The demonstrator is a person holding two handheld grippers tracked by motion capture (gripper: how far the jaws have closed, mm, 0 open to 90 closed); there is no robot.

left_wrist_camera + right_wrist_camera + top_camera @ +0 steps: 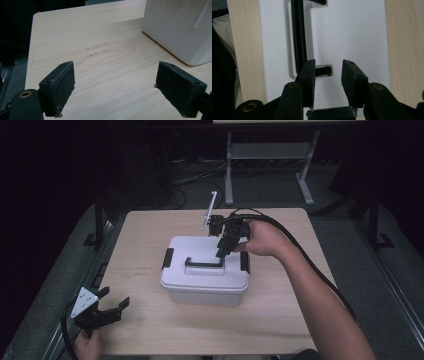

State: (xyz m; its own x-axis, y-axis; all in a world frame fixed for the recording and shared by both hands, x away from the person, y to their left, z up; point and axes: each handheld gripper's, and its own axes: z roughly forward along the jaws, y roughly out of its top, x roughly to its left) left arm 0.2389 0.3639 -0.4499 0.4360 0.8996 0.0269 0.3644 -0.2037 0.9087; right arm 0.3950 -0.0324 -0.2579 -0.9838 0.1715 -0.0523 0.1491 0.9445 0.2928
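A white lidded box (pixel 205 282) stands in the middle of the wooden table (pixel 145 240). It has a black handle (pixel 203 264) lying flat on the lid and a black latch (pixel 169 257) at each end. My right gripper (pixel 220 254) points down over the lid's right part, by the handle's right end. In the right gripper view its jaws (pixel 329 62) stand a little apart above the white lid (pixel 357 32), with the handle (pixel 298 37) to their left and nothing pressed between the pads. My left gripper (pixel 115 296) rests open near the table's front left corner, facing the box (pixel 175 27).
A thin white rod (pixel 209 210) sticks up just behind the right gripper. A black cable (pixel 310 265) trails along the right forearm. The table's left edge (pixel 31 50) is close to the left gripper. Metal desk legs (pixel 229 170) stand on the floor beyond the table.
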